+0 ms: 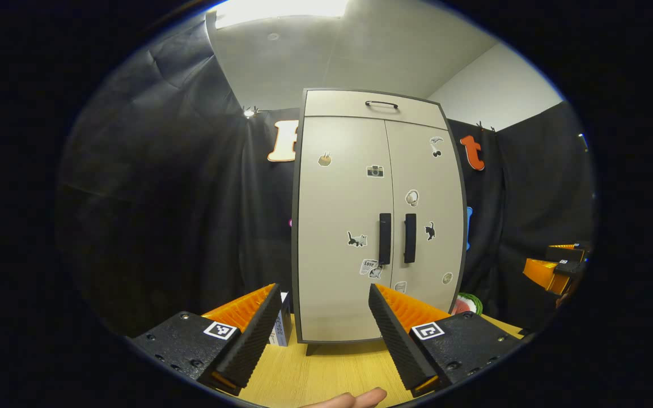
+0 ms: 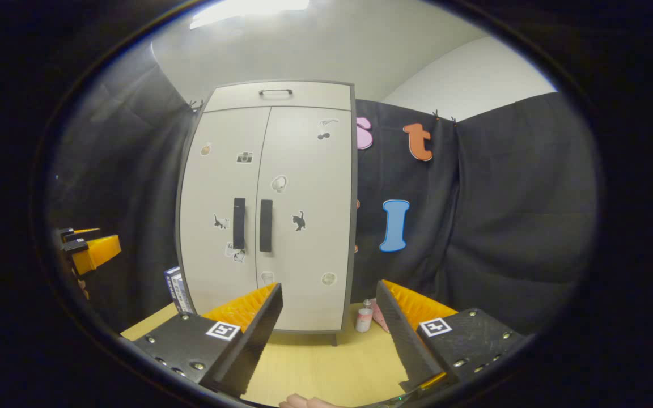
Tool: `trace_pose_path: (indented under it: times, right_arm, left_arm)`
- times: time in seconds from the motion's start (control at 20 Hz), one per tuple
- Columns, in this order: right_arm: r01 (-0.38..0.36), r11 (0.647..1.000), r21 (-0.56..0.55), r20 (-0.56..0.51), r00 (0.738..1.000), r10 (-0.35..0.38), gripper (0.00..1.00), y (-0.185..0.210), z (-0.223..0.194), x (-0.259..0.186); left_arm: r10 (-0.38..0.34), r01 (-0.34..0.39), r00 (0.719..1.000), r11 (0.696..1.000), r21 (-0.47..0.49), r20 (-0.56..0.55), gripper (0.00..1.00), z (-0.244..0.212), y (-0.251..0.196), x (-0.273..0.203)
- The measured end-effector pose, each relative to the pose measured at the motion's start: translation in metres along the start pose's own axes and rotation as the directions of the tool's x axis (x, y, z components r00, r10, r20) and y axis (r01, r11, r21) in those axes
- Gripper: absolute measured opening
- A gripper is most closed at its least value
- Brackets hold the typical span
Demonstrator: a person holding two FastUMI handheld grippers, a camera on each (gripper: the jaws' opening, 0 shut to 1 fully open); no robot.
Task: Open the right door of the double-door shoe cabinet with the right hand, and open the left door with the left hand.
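A beige double-door shoe cabinet (image 1: 349,226) (image 2: 287,226) stands upright on the wooden table, both doors closed, stickers scattered over them. Two dark vertical handles sit side by side at the centre seam: the left door handle (image 1: 384,238) (image 2: 239,223) and the right door handle (image 1: 410,238) (image 2: 266,225). A drawer with a small handle (image 1: 381,104) tops the cabinet. My left gripper (image 1: 323,303) is open, low in front of the left door and well short of it. My right gripper (image 2: 329,300) is open too, in front of the cabinet's lower right corner. The right gripper (image 1: 559,266) also appears at the far right of the left gripper view, the left gripper (image 2: 85,249) at the far left of the right gripper view.
The light wooden table (image 1: 332,374) (image 2: 332,368) runs under the cabinet. A small blue-and-white box (image 2: 174,289) (image 1: 280,331) leans at the cabinet's left. A small bottle (image 2: 364,317) and a green-rimmed item (image 1: 468,303) sit at its right. A fingertip (image 1: 360,399) shows at the bottom edge.
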State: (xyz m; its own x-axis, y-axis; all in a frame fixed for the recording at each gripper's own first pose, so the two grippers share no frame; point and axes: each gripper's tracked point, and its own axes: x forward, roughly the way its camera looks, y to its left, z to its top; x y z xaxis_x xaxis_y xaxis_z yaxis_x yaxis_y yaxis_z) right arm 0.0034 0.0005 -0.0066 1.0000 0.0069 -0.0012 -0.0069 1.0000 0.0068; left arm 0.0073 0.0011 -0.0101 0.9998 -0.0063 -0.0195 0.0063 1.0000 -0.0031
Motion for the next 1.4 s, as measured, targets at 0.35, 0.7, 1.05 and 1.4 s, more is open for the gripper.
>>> trace_pose_path:
  times: [0.35, 0.7, 1.05, 1.4]
  right_arm:
    - [-0.010, 1.000, 0.001, -0.020, 1.000, 0.010, 0.99, 0.013, -0.014, 0.027]
    - [-0.069, 0.997, 0.022, -0.063, 0.996, 0.071, 0.99, 0.053, -0.021, 0.102]
    - [-0.141, 0.986, 0.093, -0.028, 0.989, 0.144, 0.99, 0.106, 0.004, 0.200]
    - [-0.205, 0.970, 0.133, -0.035, 0.977, 0.212, 0.99, 0.163, 0.005, 0.264]
  left_arm:
    - [0.004, -0.004, 1.000, 1.000, -0.014, 0.008, 0.96, -0.005, -0.001, 0.010]
    - [-0.036, 0.035, 0.999, 0.999, 0.009, 0.011, 0.96, -0.020, -0.006, 0.011]
    - [-0.052, 0.052, 0.999, 0.998, -0.022, -0.011, 0.96, -0.046, 0.005, 0.010]
    - [-0.047, 0.047, 0.999, 0.999, 0.014, -0.028, 0.96, -0.071, 0.037, 0.015]
